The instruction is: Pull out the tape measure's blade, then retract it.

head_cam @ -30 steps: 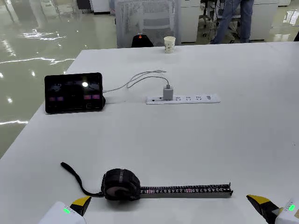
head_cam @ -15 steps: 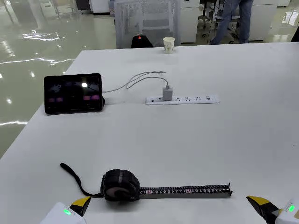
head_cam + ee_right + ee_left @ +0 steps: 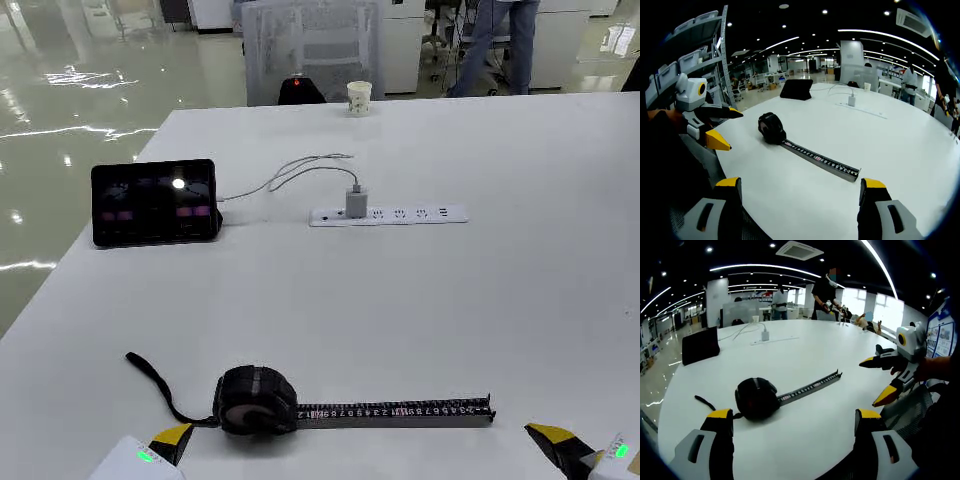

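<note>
Lying flat on the white table (image 3: 420, 300), near its front edge, the tape measure (image 3: 257, 400) has its round black case on the left. Its blade (image 3: 400, 411) is drawn out in a straight line to the right, ending in the hook. A wrist strap (image 3: 150, 375) trails off the case to the left. The pull-out looks done, or at least well begun. Retracting is what's left, and nothing is touching the tape to start it.

Your left gripper (image 3: 793, 415) hovers just off the table edge, near the case and aimed at it, with its jaws spread wide and nothing between them. Your right gripper (image 3: 800, 183) hovers off the edge near the blade's hook end, with its jaws spread just as wide and empty. Both point their yellow tips in over the table, apart from the tape.

To finish, you would probably need one gripper to steady the case and release whatever holds the blade out. I cannot make out a lock button in these views.
</note>
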Demonstrator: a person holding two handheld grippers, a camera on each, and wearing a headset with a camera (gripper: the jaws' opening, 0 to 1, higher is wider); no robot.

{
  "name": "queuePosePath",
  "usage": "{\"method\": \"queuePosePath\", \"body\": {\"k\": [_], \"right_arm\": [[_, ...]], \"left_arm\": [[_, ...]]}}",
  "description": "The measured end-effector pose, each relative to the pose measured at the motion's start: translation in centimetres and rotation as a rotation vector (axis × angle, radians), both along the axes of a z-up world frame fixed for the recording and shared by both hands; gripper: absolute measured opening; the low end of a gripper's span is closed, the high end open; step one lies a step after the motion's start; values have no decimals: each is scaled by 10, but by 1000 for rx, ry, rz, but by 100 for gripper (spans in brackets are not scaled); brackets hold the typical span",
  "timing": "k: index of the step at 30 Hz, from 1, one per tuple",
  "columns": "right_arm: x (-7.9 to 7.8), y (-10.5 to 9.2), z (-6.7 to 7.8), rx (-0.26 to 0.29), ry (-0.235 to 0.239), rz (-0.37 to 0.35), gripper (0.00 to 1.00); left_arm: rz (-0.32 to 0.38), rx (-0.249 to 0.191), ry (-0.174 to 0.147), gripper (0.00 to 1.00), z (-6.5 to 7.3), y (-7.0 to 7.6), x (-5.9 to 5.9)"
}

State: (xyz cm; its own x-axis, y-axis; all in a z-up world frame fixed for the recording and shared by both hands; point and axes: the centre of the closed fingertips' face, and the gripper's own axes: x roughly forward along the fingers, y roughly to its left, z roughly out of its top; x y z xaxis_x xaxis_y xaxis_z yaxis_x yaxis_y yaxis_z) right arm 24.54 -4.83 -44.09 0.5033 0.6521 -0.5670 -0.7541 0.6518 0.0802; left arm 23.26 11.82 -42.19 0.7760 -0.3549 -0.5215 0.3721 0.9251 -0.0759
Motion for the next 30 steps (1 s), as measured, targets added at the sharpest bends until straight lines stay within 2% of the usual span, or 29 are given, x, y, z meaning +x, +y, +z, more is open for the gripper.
{"method": "queuePosePath", "body": {"k": [3,15,30], "right_arm": [[-2,0,-2,-2,12,10,96],[0,1,-4,-18,6,67,88],[17,-3,-12,-60,12,134,78]], "left_arm": [[3,-1,1,99,0,-1,1],[53,-2,3,99,-3,6,11],[109,-12,7,99,-8,14,21]]}}
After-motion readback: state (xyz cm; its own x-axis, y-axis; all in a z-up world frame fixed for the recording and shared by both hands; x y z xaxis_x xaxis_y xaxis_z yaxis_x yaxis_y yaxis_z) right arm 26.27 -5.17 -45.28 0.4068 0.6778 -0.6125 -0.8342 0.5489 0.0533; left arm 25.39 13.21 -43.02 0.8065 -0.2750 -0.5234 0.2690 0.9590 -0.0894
